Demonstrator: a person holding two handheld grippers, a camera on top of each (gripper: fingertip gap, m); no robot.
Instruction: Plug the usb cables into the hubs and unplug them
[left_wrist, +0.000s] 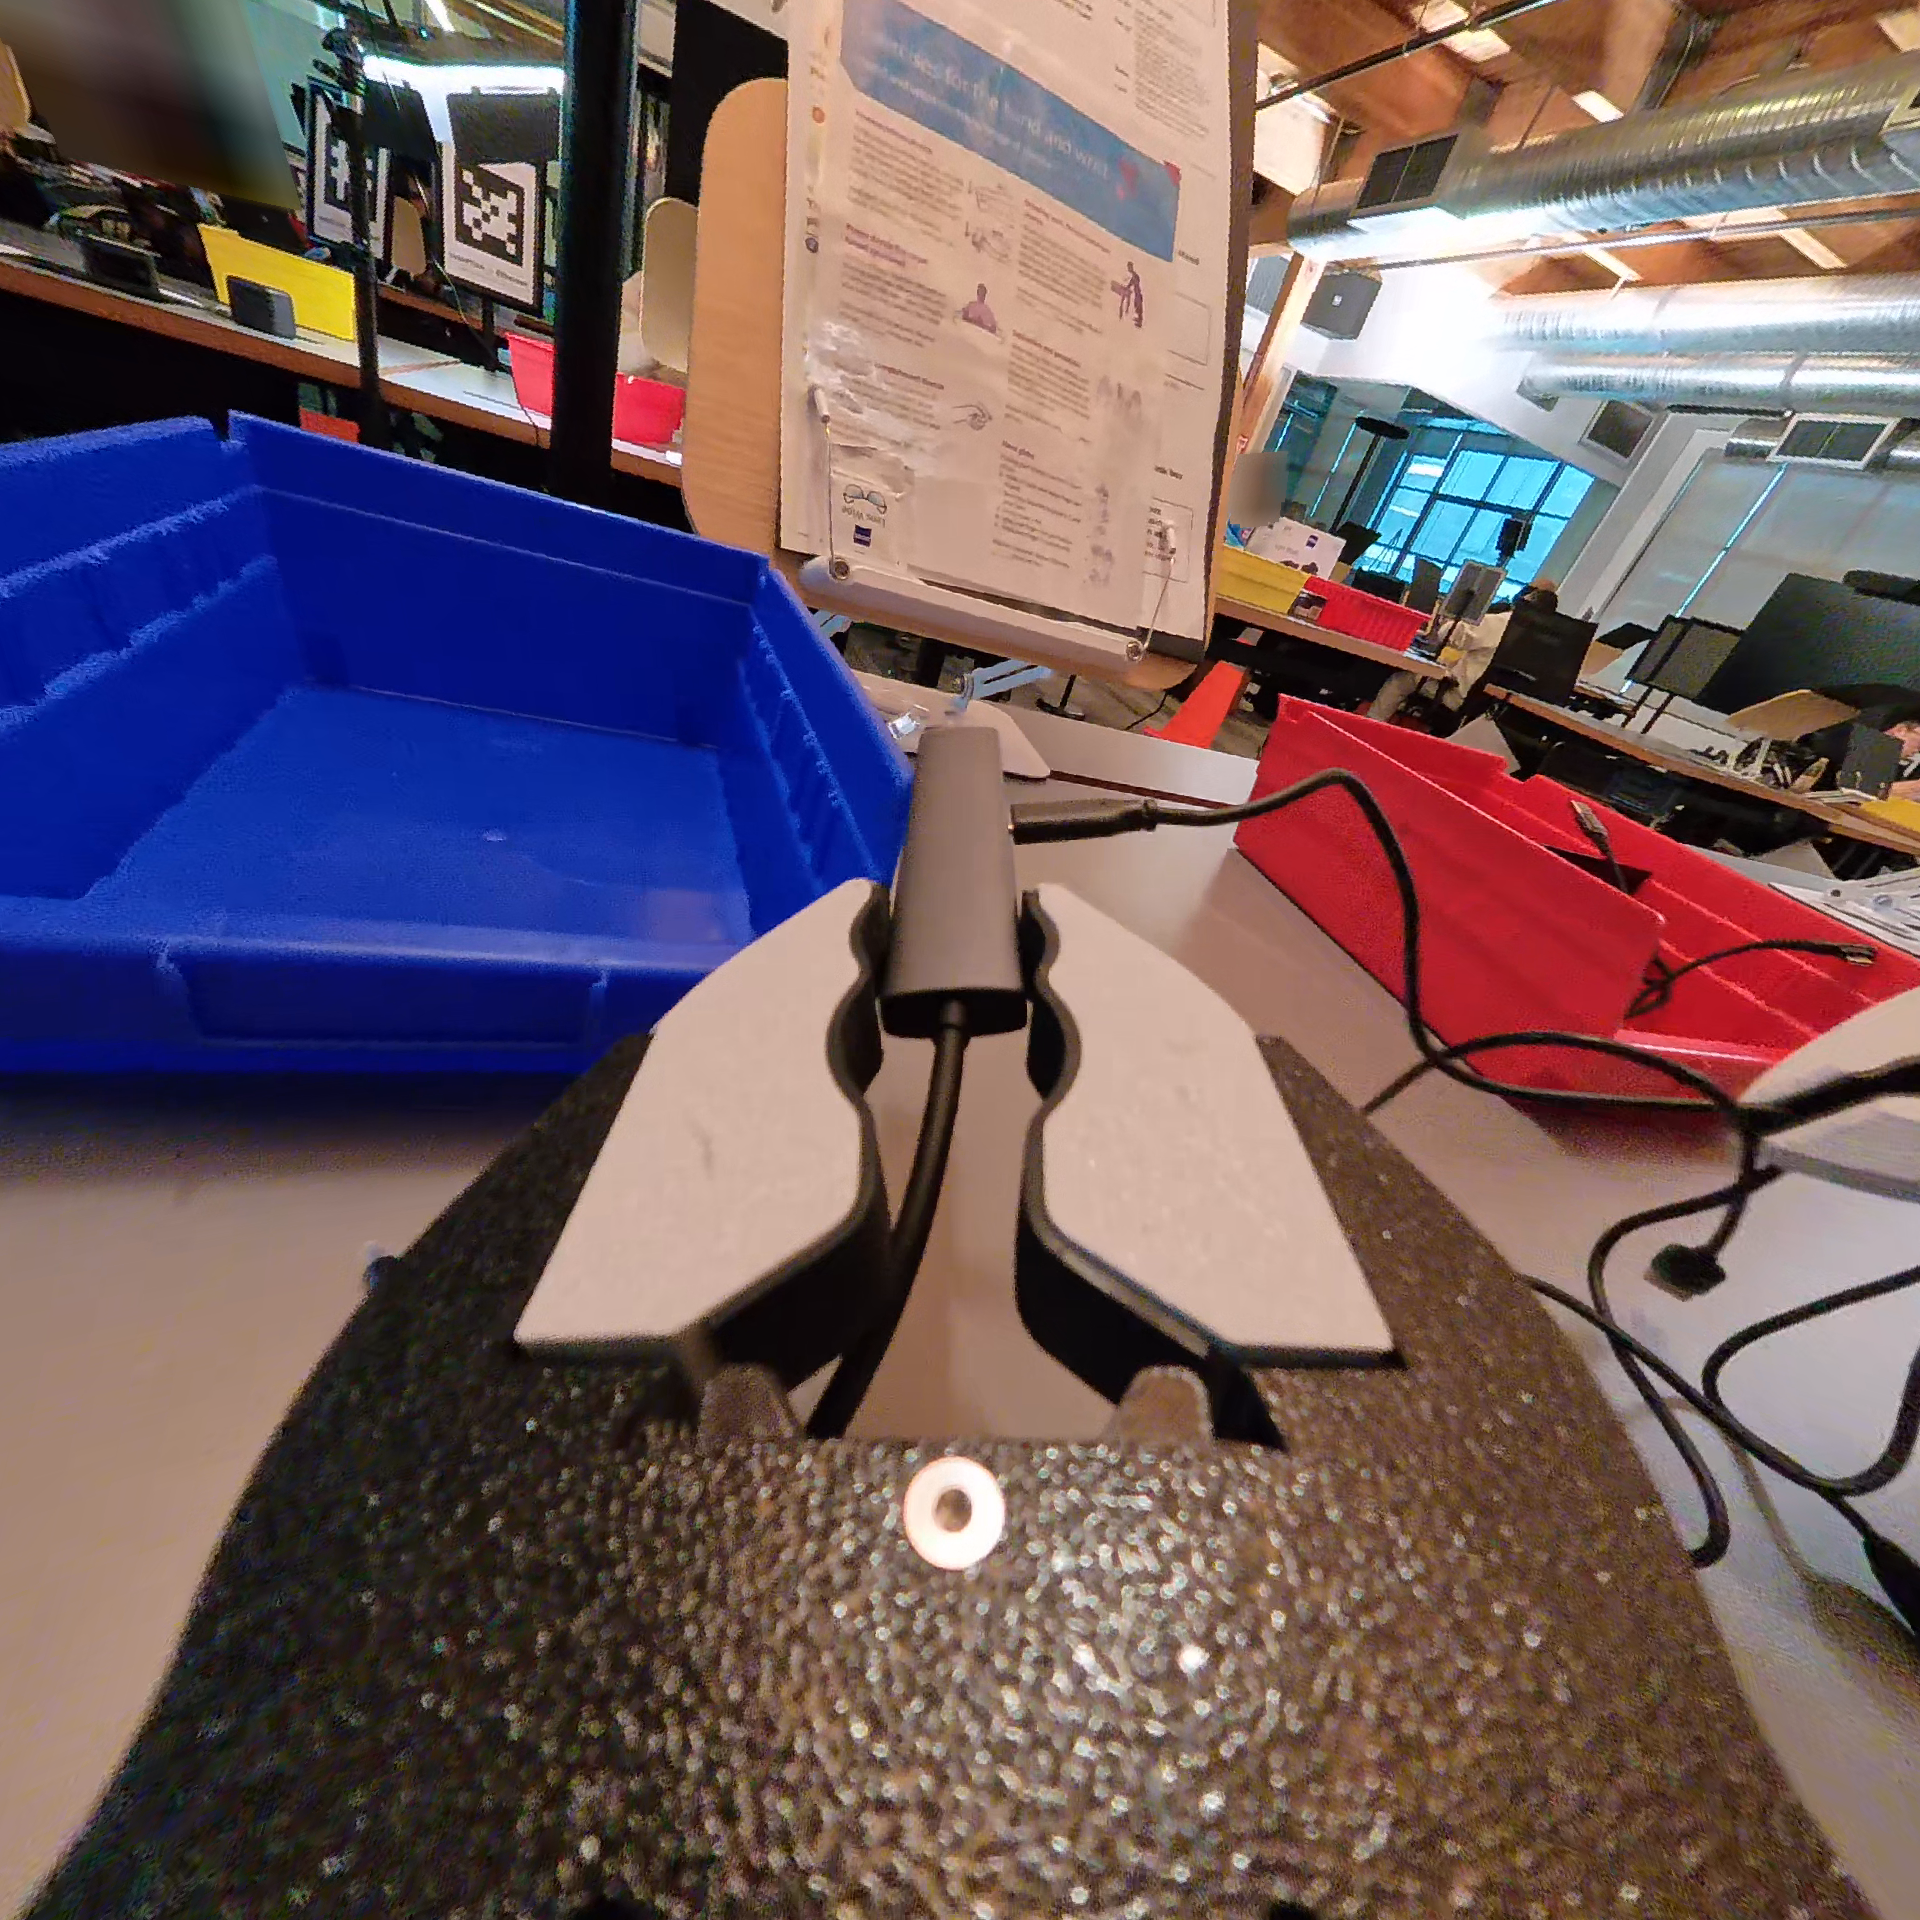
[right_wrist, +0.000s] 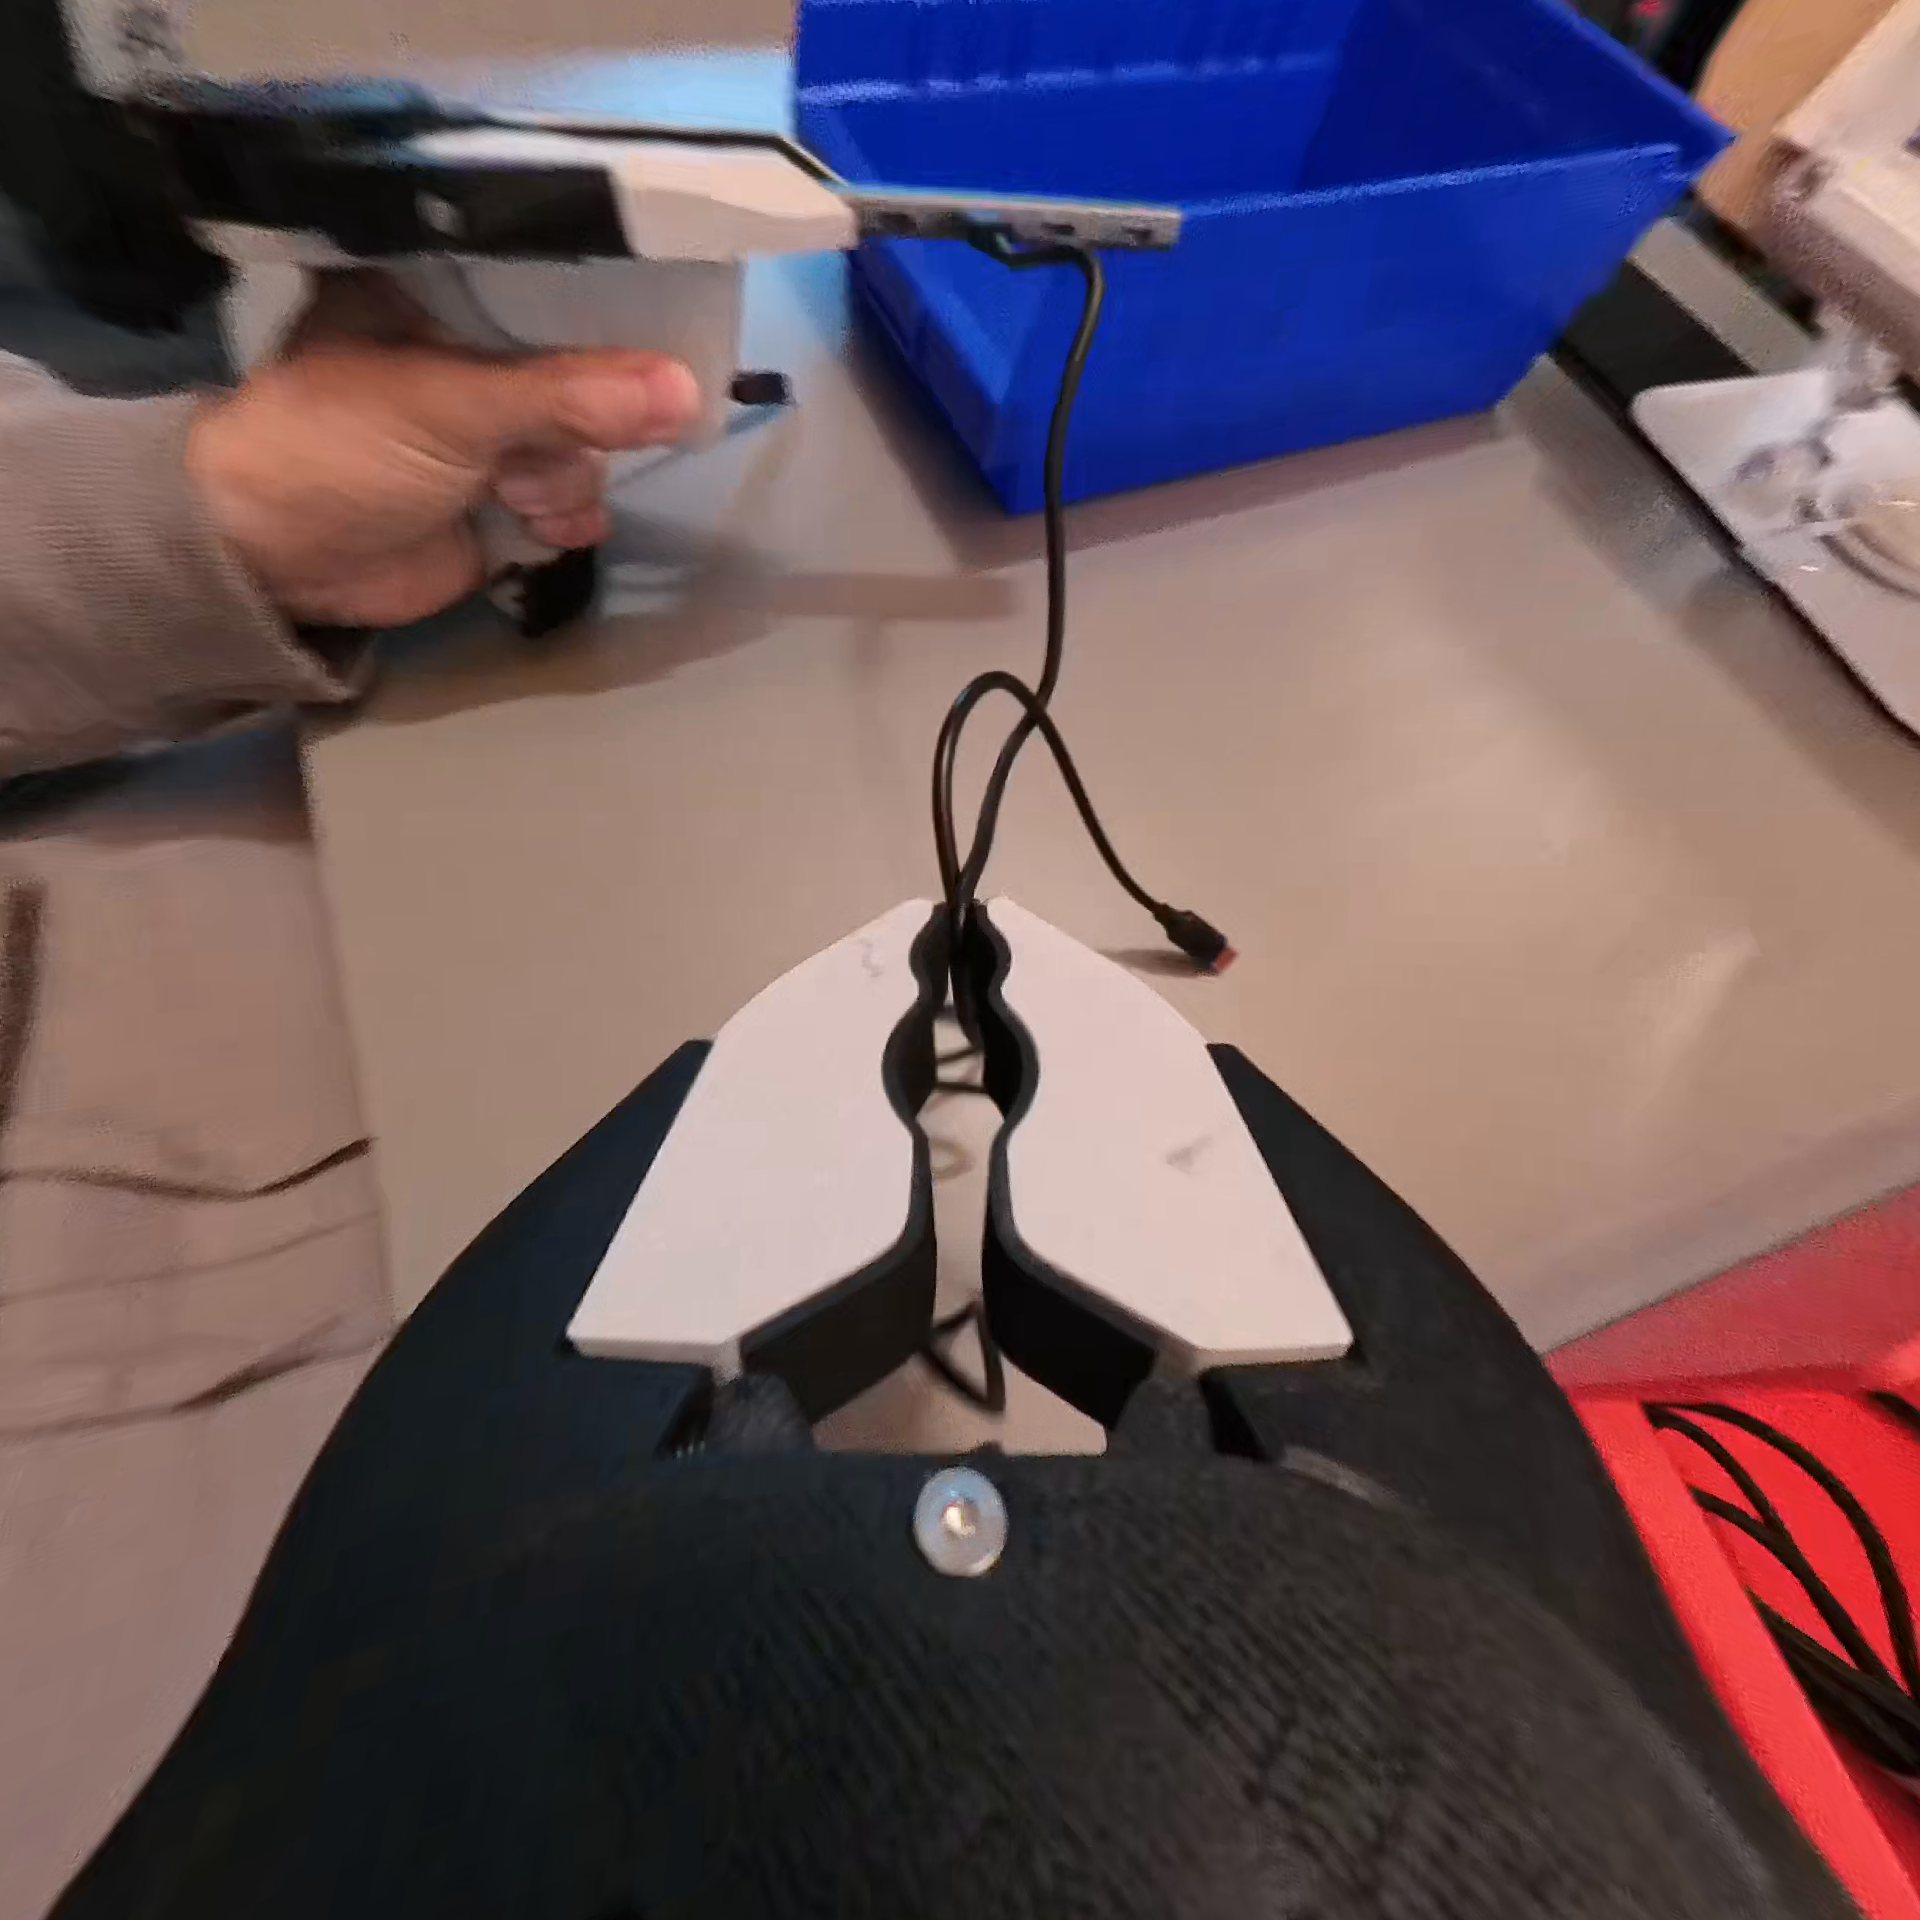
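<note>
Two grippers, one grey-topped table, catalogued as follows.

Left gripper: white fingers clenched on a dark grey hub, gripping its near end from both sides. The hub points away toward 12 o'clock in the left wrist view, held clear of the table. Its own short lead exits the near end and runs back between the fingers toward 6 o'clock.

Black usb cable: plug seated in the hub's side at 3 o'clock. In the right wrist view the hub appears at 12 o'clock, lying crosswise, with the cable dropping from its underside toward 6 o'clock.

Right gripper: white fingers clamped on that cable at a looped portion, tips nearly touching. The cable's free end, a connector with an orange-red tip, lies on the table just to 3 o'clock of the fingertips.

Blue bin: 10 o'clock in the left wrist view, directly beside the hub; interior appears bare.

Red bin: 3 o'clock in the left wrist view, holding further black cables, seen at 4 o'clock in the right wrist view.

A person's hand, with a grey sleeve, grips the left gripper's handle at 9 o'clock in the right wrist view; this portion is motion-blurred.

A printed sheet stands on a stand at 12 o'clock beyond the hub.
</note>
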